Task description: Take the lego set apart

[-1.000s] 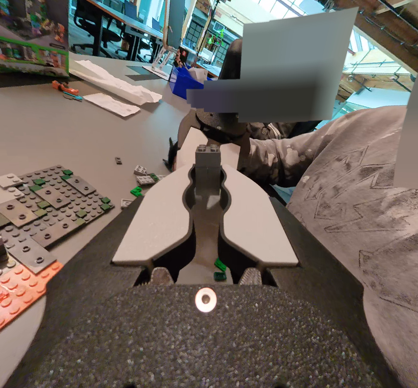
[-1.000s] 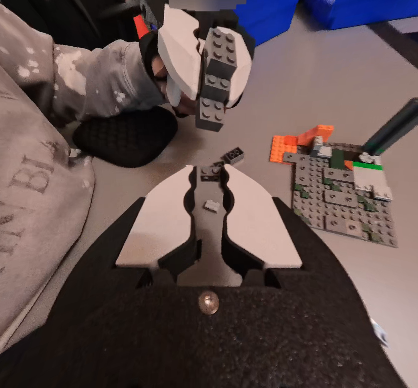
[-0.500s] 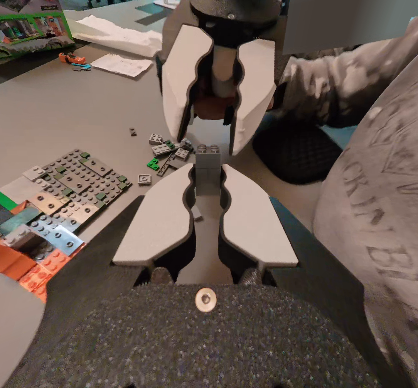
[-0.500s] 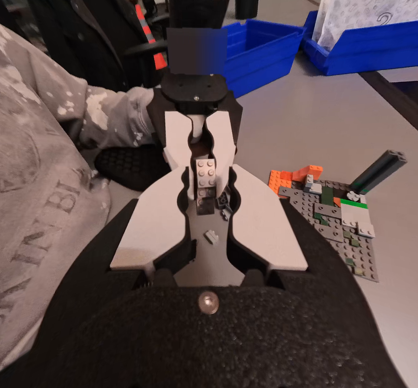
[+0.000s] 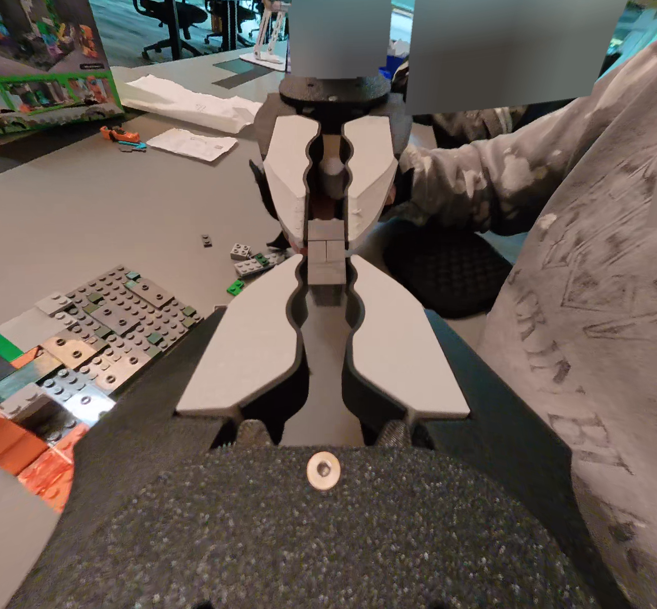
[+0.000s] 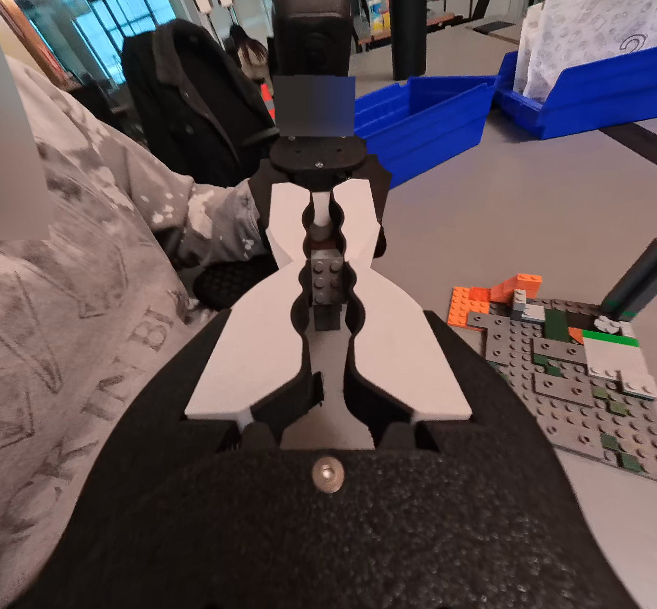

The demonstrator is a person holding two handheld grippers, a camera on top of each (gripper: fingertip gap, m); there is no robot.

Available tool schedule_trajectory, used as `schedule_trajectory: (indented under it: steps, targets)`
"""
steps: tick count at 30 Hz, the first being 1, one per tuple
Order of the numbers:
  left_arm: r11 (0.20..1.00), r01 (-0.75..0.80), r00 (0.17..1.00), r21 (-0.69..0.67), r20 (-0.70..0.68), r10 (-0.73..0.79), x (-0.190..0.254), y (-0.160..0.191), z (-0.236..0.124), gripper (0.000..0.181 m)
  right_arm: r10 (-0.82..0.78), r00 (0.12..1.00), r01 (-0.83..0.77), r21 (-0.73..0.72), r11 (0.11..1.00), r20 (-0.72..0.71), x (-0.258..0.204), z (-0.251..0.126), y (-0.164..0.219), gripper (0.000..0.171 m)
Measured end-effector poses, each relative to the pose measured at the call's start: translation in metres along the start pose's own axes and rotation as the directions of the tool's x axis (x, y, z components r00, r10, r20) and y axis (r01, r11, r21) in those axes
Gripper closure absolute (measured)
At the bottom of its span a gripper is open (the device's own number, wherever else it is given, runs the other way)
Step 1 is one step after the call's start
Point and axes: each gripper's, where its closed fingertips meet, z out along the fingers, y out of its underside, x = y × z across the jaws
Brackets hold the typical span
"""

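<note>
A short stack of grey lego bricks (image 5: 326,258) is held in the air between my two grippers, which face each other tip to tip. My left gripper (image 5: 326,267) is shut on the near end of the stack. My right gripper (image 5: 325,236) is shut on the far end. In the right wrist view the right gripper (image 6: 327,268) pinches the studded grey stack (image 6: 327,283), with the left gripper (image 6: 326,254) just behind it. The grey baseplate (image 5: 106,322) with flat tiles lies on the table to the left, and it also shows in the right wrist view (image 6: 569,396).
Loose grey and green bricks (image 5: 249,261) lie on the table under the grippers. The set's box (image 5: 46,41) and white papers (image 5: 192,101) are at the back left. Two blue bins (image 6: 419,112) stand behind. A dark pillar (image 6: 636,286) and orange bricks (image 6: 473,300) sit on the baseplate. A person's sleeve (image 5: 480,180) is on the right. Only a small space, under 4 cm, lies between the two pairs of fingers. The grey baseplate (image 5: 106,322) is about equally far from each gripper, around 20 cm. Seen from the right wrist view (image 6: 565,383) as well.
My right gripper opened, moved in over the free end of the grey stack and closed on it. My left gripper kept its hold on the stack throughout.
</note>
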Motion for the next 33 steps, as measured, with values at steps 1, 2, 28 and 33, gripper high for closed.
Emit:
schedule_trajectory:
  steps: [1,2,28,33]
  targets:
    - [1.000,0.002,1.000,0.007,-0.005,-0.002,0.000,-0.002,0.000,0.162,0.009,1.000,-0.009,0.012,1.000,0.008,0.000,-0.001,-0.001,0.155]
    - [1.000,-0.002,1.000,0.019,-0.001,0.002,0.000,-0.004,-0.001,0.162,0.014,1.000,-0.014,0.023,1.000,0.013,0.000,-0.002,-0.003,0.155]
    - [0.990,0.093,0.994,0.110,-0.075,-0.085,-0.004,0.002,-0.010,0.163,-0.234,0.966,0.214,-0.169,0.962,-0.107,0.003,-0.002,0.014,0.141]
    - [0.987,0.140,0.983,0.085,-0.130,-0.128,0.003,0.005,-0.005,0.163,-0.408,0.906,0.374,-0.235,0.897,-0.115,-0.005,0.009,0.022,0.138]
